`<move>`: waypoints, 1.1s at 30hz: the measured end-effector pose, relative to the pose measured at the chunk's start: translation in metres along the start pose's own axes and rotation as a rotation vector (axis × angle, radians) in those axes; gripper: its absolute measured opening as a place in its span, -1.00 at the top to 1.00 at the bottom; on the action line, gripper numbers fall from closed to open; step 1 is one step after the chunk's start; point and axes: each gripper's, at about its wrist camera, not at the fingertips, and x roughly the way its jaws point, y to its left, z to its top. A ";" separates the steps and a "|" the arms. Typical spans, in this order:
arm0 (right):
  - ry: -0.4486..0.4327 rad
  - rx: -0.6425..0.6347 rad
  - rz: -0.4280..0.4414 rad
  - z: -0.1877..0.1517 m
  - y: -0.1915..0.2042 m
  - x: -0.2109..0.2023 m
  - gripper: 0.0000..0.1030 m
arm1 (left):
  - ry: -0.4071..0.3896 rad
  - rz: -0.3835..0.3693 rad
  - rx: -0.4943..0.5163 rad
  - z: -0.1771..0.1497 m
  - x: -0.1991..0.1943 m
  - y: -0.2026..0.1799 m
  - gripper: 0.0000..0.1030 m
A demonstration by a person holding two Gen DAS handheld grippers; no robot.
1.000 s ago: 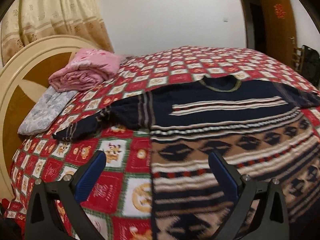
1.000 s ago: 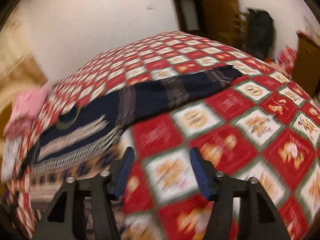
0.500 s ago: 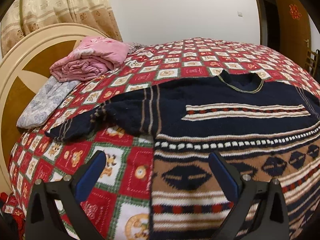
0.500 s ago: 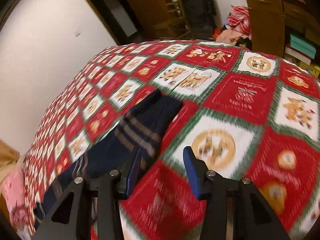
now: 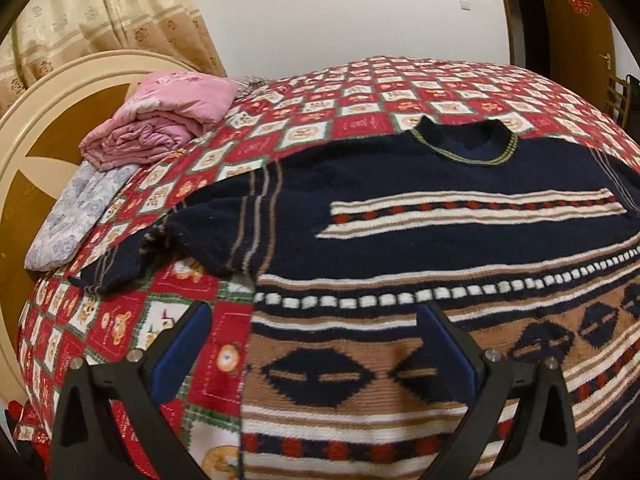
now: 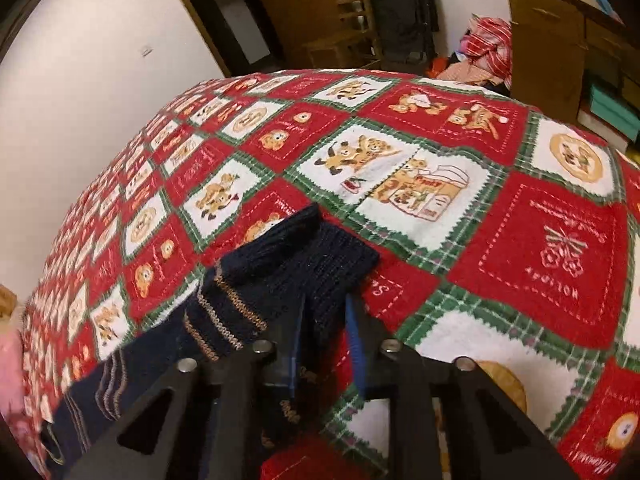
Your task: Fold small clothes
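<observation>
Now your right gripper (image 6: pixel 324 332) is closing on the sweater's right sleeve cuff (image 6: pixel 304 264), out toward the bed's far side. Your left gripper (image 5: pixel 316 344) hangs wide over the sweater (image 5: pixel 440 240) body. Next, I'd judge, carry that sleeve inward across the chest.

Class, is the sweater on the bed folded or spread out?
Spread out: the sweater lies flat on the bedspread, collar up, one sleeve stretched sideways.

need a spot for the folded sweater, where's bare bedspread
Free: the bedspread beyond the sleeve cuff toward the cabinet, and the strip behind the sweater collar. Crowded: the headboard corner, with the pink quilt and grey pillow.
</observation>
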 end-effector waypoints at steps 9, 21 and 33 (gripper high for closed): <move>-0.077 -0.184 0.080 -0.013 0.065 -0.060 0.79 | -0.027 -0.064 0.009 0.000 -0.018 -0.003 -1.00; -0.150 -0.749 0.343 -0.183 0.313 -0.170 0.80 | -0.057 -0.117 -0.018 -0.009 -0.035 0.021 -1.00; 0.139 -0.913 0.613 -0.310 0.336 -0.132 -0.29 | -0.050 -0.224 -0.013 0.001 -0.037 0.022 -1.00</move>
